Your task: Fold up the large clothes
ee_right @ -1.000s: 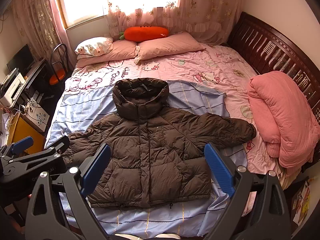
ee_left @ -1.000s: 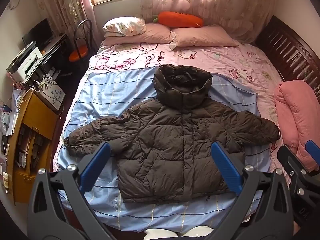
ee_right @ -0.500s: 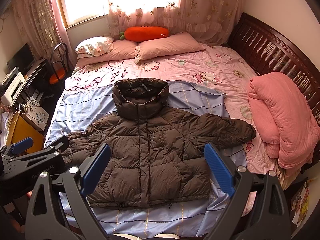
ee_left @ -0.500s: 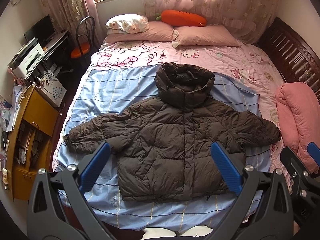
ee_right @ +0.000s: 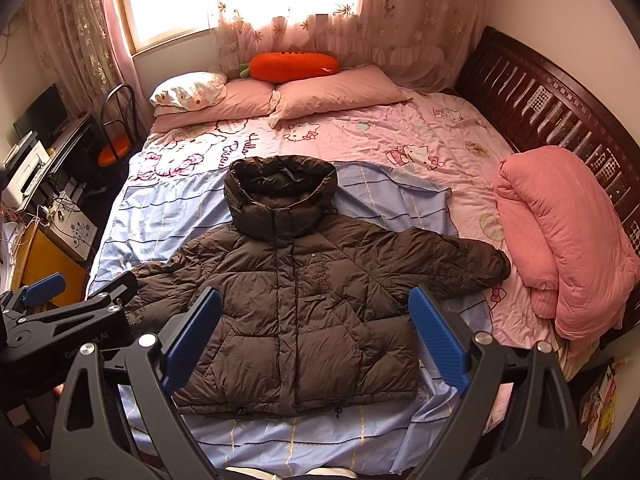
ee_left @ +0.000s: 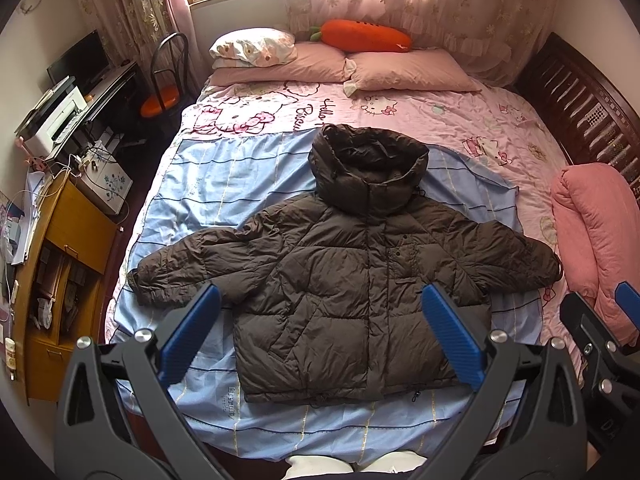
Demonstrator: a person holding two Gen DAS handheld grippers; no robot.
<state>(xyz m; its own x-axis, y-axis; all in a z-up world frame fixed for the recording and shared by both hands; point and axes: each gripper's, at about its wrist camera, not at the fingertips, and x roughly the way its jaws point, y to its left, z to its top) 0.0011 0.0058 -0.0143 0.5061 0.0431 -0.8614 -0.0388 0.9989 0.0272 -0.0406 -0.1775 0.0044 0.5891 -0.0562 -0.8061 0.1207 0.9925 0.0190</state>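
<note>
On the bed's blue sheet (ee_left: 208, 184), beyond both grippers, the brown jacket (ee_left: 344, 280) is spread flat; left gripper (ee_left: 320, 336) and right gripper (ee_right: 316, 336) are held wide apart, empty.

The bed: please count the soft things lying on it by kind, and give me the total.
Jacket: 1, the brown puffer jacket spread flat
Pillows: 3, two pink pillows and one white patterned pillow
Plush toy: 1, the orange carrot plush
Folded quilt: 1, the pink quilt
Blue sheet: 1, the blue striped sheet under the jacket
Total: 7
</note>
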